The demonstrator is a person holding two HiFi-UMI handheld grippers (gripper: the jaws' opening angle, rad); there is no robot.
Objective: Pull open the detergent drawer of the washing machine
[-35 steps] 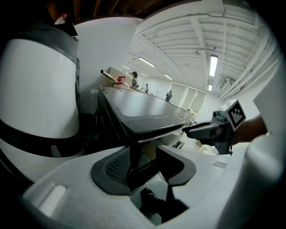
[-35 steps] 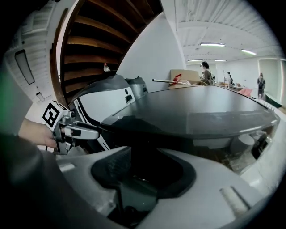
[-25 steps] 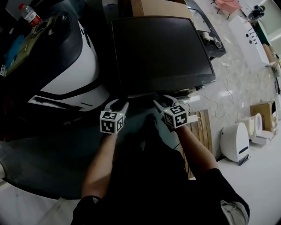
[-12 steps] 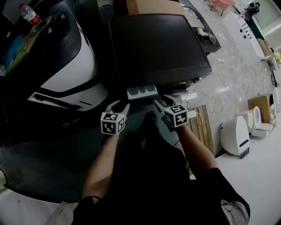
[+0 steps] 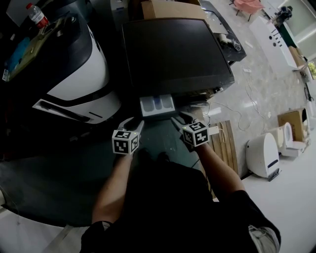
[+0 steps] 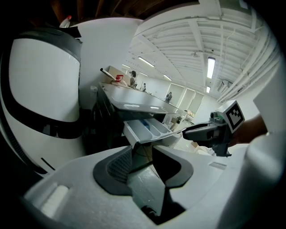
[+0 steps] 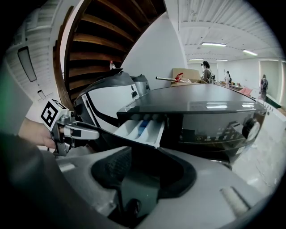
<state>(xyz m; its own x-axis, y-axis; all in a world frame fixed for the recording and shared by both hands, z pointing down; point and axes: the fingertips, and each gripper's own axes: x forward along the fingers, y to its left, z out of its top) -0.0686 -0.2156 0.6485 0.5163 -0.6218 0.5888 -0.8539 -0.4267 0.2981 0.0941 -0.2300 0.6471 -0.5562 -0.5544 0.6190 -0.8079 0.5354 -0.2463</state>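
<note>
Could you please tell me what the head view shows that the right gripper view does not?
Only the head view: a wooden board and a white appliance on the floor. Only the right gripper view: the washer's control panel with its dial, and wooden beams overhead. Both: the pulled-out detergent drawer and the washer's dark top.

The detergent drawer (image 5: 157, 105) juts out of the washing machine (image 5: 175, 52) just ahead of both grippers. Its front corners sit at the tips of the left gripper (image 5: 133, 123) and the right gripper (image 5: 179, 120). Another machine (image 5: 74, 74) stands left of the left gripper, with a bottle (image 5: 35, 15) on top.
</note>
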